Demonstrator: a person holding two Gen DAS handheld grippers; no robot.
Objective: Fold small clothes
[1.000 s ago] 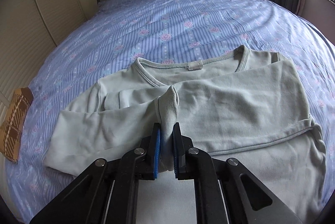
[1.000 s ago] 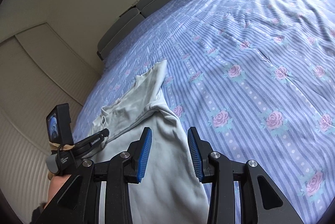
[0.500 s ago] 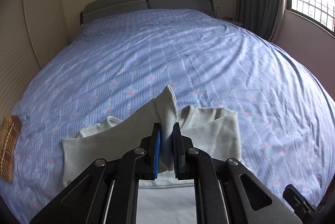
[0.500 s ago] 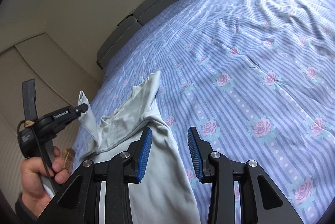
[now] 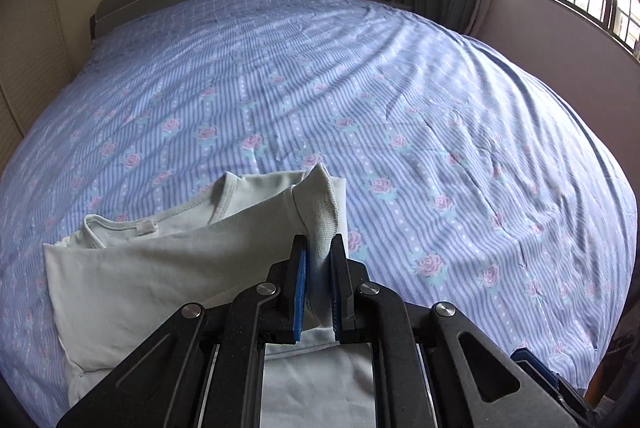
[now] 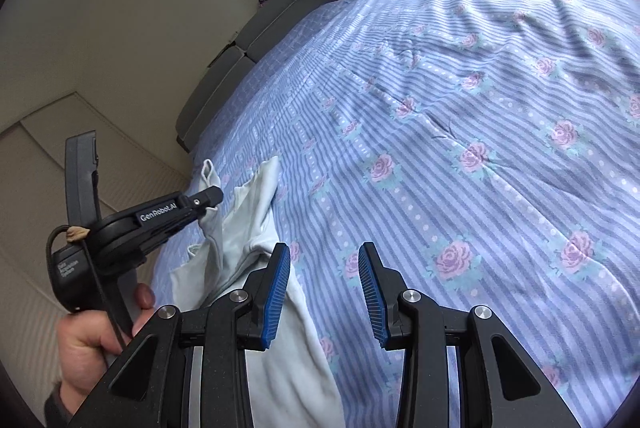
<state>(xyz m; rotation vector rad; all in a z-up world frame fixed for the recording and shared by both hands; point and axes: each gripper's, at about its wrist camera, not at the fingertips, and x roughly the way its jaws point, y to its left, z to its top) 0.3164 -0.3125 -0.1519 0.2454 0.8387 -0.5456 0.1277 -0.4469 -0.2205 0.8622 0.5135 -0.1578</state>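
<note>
Pinching the ribbed sleeve cuff (image 5: 322,216) of a pale shirt (image 5: 160,260) in the left gripper (image 6: 208,196), marked "GenRobot.AI"; holding the right gripper (image 6: 324,288) partly open, empty, over the bed (image 6: 460,107).

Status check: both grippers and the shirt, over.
Left gripper shut on sleeve cuff. Right gripper open, empty. Shirt half-folded on bed. Nothing obstructing.

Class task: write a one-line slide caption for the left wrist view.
Left tongs shut on the ribbed sleeve cuff of a pale green shirt, held above a floral striped bedspread.
</note>
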